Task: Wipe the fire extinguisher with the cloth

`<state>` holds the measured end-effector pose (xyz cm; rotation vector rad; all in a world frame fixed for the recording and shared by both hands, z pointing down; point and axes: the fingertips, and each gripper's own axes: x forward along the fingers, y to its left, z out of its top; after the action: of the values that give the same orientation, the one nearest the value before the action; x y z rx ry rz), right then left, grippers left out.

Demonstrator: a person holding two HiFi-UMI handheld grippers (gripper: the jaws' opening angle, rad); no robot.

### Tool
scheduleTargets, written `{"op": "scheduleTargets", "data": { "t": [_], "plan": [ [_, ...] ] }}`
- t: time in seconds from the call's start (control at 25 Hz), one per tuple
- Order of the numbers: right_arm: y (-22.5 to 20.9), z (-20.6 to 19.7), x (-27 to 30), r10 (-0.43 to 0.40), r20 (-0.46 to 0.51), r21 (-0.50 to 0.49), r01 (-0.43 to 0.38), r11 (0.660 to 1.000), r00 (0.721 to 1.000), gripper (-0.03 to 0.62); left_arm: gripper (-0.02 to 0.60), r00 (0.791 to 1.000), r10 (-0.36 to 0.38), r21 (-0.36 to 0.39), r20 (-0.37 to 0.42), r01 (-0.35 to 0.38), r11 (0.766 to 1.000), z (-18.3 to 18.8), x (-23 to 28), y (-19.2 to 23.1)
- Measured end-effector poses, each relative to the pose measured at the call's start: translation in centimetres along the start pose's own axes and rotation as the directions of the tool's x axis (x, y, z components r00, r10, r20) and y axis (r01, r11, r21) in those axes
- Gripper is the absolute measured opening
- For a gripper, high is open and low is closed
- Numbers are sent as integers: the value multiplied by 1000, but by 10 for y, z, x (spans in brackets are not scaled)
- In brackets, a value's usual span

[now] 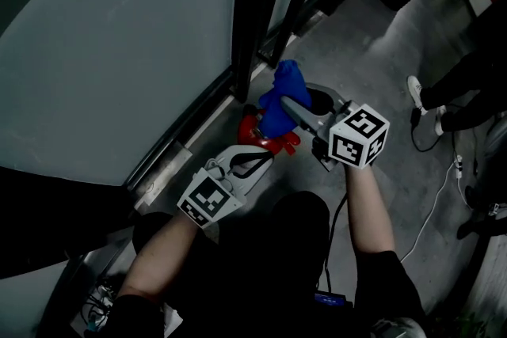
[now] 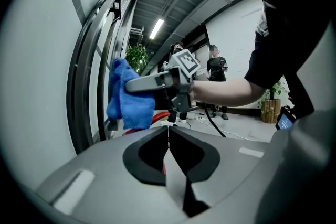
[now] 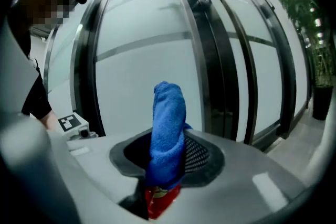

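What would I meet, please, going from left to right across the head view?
Pale glass panel, left hand-held gripper, blue cloth, white shoe.

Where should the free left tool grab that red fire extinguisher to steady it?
Probably its bare red top, from the person's side: the fire extinguisher sits beside the glass wall, and the cloth in the right tool drapes its far part. The shut left tool must open first.
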<state>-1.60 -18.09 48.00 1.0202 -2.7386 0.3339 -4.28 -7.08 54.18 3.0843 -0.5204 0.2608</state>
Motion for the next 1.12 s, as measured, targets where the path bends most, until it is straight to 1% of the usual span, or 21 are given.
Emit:
{"op": "scheduleTargets", "data": {
  "t": [0.12, 0.28, 0.44, 0.52, 0.56, 0.6, 0.68, 0.72, 0.8, 0.84, 0.92, 0.96, 1.0, 1.04, 1.12],
  "plan": [
    [1, 21, -40, -38, 94, -8, 39, 999, 995, 133, 12, 999, 29, -10, 23, -29, 1000, 5, 2, 6],
    [7, 30, -86, -79, 169, 10, 78, 997, 982, 133, 12, 995, 72, -34, 70, -70, 997, 12, 1, 14],
    [6, 6, -119, -161, 188, 70, 150, 986, 969, 133, 12, 988, 130, -43, 87, -126, 991, 12, 1, 20],
    [1, -15, -130, -218, 194, 141, 192, 971, 957, 133, 12, 984, 161, -53, 83, -157, 986, 11, 3, 23],
    [-1, -27, -133, -247, 198, 193, 209, 959, 949, 133, 12, 981, 173, -58, 89, -168, 984, 13, 4, 25],
    [-2, -40, -135, -274, 202, 257, 219, 941, 940, 133, 12, 978, 182, -64, 100, -176, 982, 16, 5, 26],
    [-2, -69, -136, -312, 195, 396, 216, 892, 930, 133, 12, 973, 197, -83, 117, -188, 979, 19, 6, 27],
    [0, -85, -133, -320, 183, 459, 207, 864, 930, 133, 12, 973, 203, -92, 115, -193, 977, 18, 6, 28],
    [6, -119, -123, -314, 149, 565, 180, 805, 938, 133, 12, 971, 211, -105, 108, -200, 974, 16, 8, 30],
    [10, -135, -117, -305, 130, 616, 164, 770, 943, 133, 12, 971, 216, -110, 107, -204, 973, 16, 8, 31],
    [18, -165, -103, -292, 100, 716, 135, 685, 951, 133, 18, 970, 221, -121, 100, -209, 970, 15, 10, 32],
    [21, -177, -95, -284, 93, 756, 118, 643, 954, 133, 21, 970, 223, -134, 97, -209, 969, 14, 11, 33],
    [25, -184, -87, -272, 97, 786, 95, 611, 957, 133, 21, 970, 223, -148, 95, -208, 967, 14, 11, 32],
    [29, -187, -78, -257, 113, 804, 63, 591, 960, 133, 25, 971, 221, -159, 95, -204, 966, 15, 12, 31],
    [35, -187, -62, -235, 156, 828, 3, 560, 959, 133, 28, 972, 217, -171, 93, -199, 965, 16, 13, 29]
  ]
}}
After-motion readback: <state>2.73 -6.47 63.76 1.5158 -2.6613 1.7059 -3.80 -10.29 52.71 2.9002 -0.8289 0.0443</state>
